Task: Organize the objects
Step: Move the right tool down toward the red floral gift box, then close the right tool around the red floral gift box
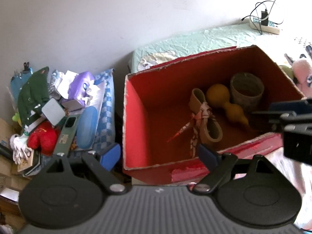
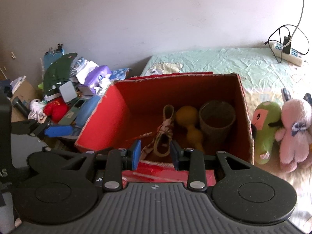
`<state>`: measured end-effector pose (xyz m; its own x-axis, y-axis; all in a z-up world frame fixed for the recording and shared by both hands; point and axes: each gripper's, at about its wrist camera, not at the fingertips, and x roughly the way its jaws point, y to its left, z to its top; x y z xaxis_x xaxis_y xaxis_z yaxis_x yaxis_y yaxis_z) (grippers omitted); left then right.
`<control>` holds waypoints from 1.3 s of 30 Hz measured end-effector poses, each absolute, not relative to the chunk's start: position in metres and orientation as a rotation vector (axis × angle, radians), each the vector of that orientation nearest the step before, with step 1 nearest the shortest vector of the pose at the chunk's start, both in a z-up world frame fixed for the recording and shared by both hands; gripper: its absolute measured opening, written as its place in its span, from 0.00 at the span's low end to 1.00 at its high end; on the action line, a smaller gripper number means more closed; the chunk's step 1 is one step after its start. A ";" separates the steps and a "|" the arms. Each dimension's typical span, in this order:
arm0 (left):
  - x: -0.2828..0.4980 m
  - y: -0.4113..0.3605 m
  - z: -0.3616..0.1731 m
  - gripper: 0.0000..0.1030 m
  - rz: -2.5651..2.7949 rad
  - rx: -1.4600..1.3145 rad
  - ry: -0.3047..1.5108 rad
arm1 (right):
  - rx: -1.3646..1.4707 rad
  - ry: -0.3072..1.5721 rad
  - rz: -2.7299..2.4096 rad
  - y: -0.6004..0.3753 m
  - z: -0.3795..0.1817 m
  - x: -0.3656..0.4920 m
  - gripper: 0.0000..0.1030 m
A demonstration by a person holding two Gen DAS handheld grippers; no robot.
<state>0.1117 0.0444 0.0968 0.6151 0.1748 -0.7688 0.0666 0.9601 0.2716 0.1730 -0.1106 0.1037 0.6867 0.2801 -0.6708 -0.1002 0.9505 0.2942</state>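
A red cardboard box (image 1: 136, 120) (image 2: 101, 115) stands open on the bed. Inside lie a tan loop tied with a patterned ribbon (image 1: 204, 120) (image 2: 165, 134), a yellow gourd (image 1: 226, 105) (image 2: 190, 122) and a grey cup (image 1: 246, 91) (image 2: 216, 120). My left gripper (image 1: 159, 156) is open and empty above the box's near left corner. My right gripper (image 2: 156, 153) is open and empty over the box's near wall; it also shows at the right of the left wrist view (image 1: 288, 115). A green plush (image 2: 263, 130) and a pink plush (image 2: 294, 128) lie right of the box.
A cluttered pile (image 1: 58, 113) (image 2: 74, 95) sits left of the box: red plush, purple tissue pack, green cloth, blue case, phone. A power strip with cables (image 1: 265, 25) (image 2: 288, 52) lies at the far right of the green bedsheet (image 2: 224, 64). A white wall is behind.
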 end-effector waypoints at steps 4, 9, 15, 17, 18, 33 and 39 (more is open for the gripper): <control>0.103 0.046 0.102 0.86 0.076 0.289 0.890 | 0.255 0.795 0.246 -0.111 0.102 0.167 0.34; 0.097 0.048 0.101 0.86 0.111 0.285 0.904 | 0.242 0.838 0.299 -0.111 0.095 0.167 0.35; 0.096 0.048 0.086 0.86 0.116 0.266 0.968 | 0.255 0.908 0.327 -0.110 0.074 0.165 0.35; 0.096 0.046 0.077 0.86 0.121 0.265 0.994 | 0.266 0.934 0.328 -0.111 0.065 0.165 0.35; 0.097 0.047 0.072 0.86 0.121 0.259 1.012 | 0.279 0.949 0.329 -0.110 0.061 0.165 0.35; 0.086 0.068 0.012 0.90 -0.025 0.132 1.216 | 0.354 1.109 0.328 -0.101 0.020 0.173 0.41; 0.087 0.061 0.007 0.98 -0.087 0.117 1.218 | 0.404 1.182 0.339 -0.098 0.003 0.179 0.45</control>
<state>0.0873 0.0605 0.0074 0.3431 -0.0040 -0.9393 0.1296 0.9906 0.0431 0.1788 -0.0977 0.0035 0.3436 0.4590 -0.8193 -0.0448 0.8795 0.4739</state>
